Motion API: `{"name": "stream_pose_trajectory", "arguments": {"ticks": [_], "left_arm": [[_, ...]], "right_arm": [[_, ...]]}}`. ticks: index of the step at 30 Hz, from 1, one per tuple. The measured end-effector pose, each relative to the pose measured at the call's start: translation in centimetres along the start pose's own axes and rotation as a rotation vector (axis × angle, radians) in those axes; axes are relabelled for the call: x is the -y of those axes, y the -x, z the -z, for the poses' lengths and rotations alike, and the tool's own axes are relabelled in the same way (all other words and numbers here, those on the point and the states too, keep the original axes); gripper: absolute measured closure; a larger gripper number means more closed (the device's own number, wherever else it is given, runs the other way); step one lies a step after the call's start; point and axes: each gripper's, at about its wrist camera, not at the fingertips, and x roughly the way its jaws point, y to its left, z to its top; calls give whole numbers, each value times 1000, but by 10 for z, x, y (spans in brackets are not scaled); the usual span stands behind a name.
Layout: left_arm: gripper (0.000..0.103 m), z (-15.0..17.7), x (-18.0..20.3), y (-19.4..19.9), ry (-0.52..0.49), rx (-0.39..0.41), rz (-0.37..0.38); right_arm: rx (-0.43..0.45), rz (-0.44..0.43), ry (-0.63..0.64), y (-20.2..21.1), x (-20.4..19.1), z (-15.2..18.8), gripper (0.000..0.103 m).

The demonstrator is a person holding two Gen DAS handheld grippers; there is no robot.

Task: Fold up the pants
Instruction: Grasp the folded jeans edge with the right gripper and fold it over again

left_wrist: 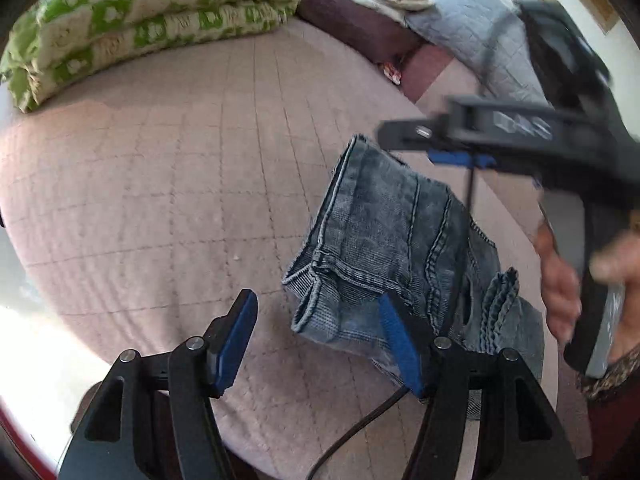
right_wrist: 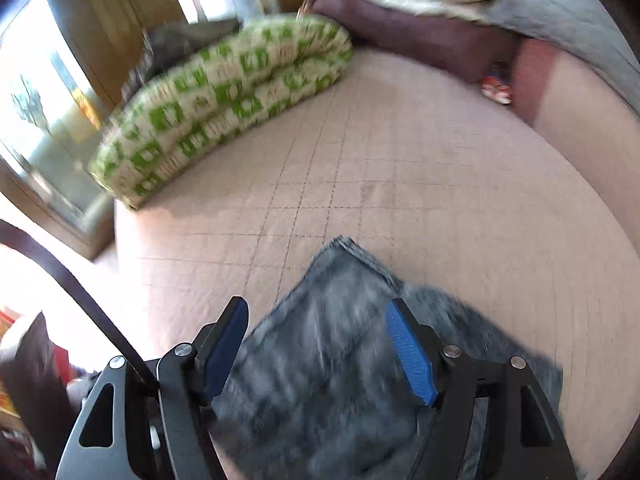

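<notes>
Denim jeans (left_wrist: 394,256) lie folded into a compact stack on the pink quilted bed (left_wrist: 160,200), toward its near right part in the left wrist view. Left gripper (left_wrist: 320,340) hangs over the bed with fingers spread and nothing between them; its right finger (left_wrist: 400,344) overlaps the jeans' near edge in the picture, contact unclear, while the other finger is over bare quilt. Right gripper (left_wrist: 460,148) shows blurred above the far end of the jeans, held by a hand (left_wrist: 560,280) at the right edge. Green-and-cream quilt (left_wrist: 140,20) lies folded at the far left of the bed. Right wrist view, heavily blurred: right gripper (right_wrist: 320,344) is over the jeans (right_wrist: 328,380), fingers spread wide, nothing pinched, denim showing below and between them. Green quilt (right_wrist: 224,100) sits far left on the bed (right_wrist: 400,160), well apart from the jeans.
</notes>
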Motion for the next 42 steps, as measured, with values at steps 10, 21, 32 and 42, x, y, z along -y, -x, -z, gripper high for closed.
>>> {"name": "stream_pose_trajectory", "arguments": {"ticks": [10,21,32,42], "left_arm": [[86,-3,-4,-18,26,-26,80],[87,4,65,53,-73,48,251],[87,64,242,47,-435,-63,435],[87,170,328,-50,-700,-333,333]], "right_arm": [[-189,136,96,-87,-6,-14,84],[76,15,-40,47,22,18,92],[345,-9,-402,195,161,164,92],[238,109,-729,148,259,310,76]]}}
